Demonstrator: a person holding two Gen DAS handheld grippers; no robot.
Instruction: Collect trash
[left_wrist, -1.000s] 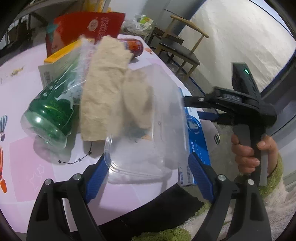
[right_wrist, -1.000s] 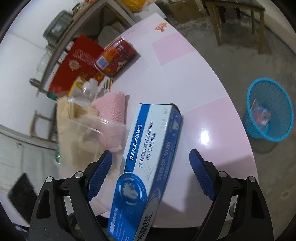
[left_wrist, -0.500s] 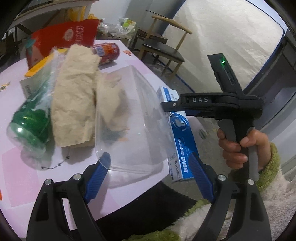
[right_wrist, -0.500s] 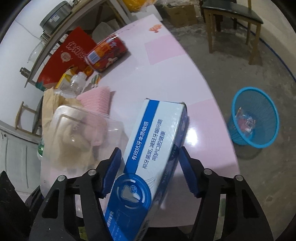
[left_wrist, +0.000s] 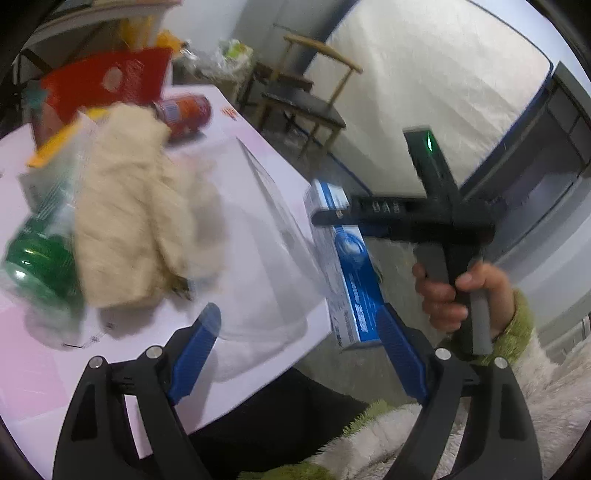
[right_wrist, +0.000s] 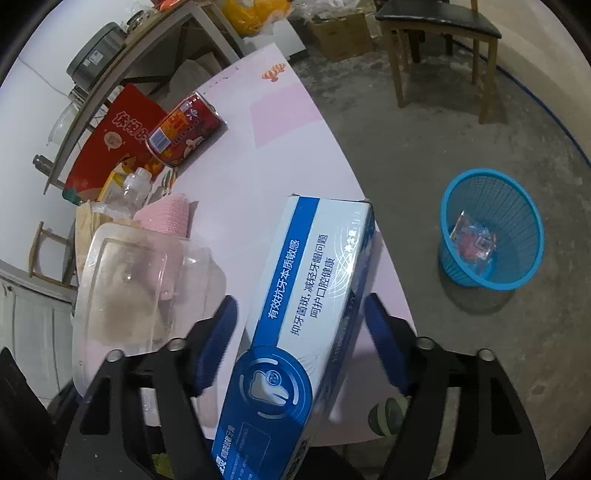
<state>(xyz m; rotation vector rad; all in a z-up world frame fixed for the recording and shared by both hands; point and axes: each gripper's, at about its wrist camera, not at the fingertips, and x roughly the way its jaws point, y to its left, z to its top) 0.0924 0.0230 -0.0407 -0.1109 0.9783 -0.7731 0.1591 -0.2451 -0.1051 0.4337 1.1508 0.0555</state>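
A blue and white toothpaste box (right_wrist: 295, 314) lies between the fingers of my right gripper (right_wrist: 301, 332) at the table's front edge; the jaws are closing around it but gaps remain on both sides. The box also shows in the left wrist view (left_wrist: 347, 269). My left gripper (left_wrist: 299, 343) is open, with a clear plastic container (left_wrist: 266, 251) in front of its jaws. The container also shows in the right wrist view (right_wrist: 122, 280). A blue trash basket (right_wrist: 491, 247) with a wrapper inside stands on the floor to the right.
On the pink table (right_wrist: 295, 122) lie a red can (right_wrist: 184, 129), a red snack bag (right_wrist: 122, 125), a beige crumpled paper bag (left_wrist: 133, 221), a green bottle in plastic (left_wrist: 40, 258) and a pink cloth (right_wrist: 166, 218). A wooden chair (right_wrist: 436, 37) stands beyond.
My right gripper's jaws have narrowed around the toothpaste box. The left gripper has drifted back and rightward; the clear container stays in front of it.
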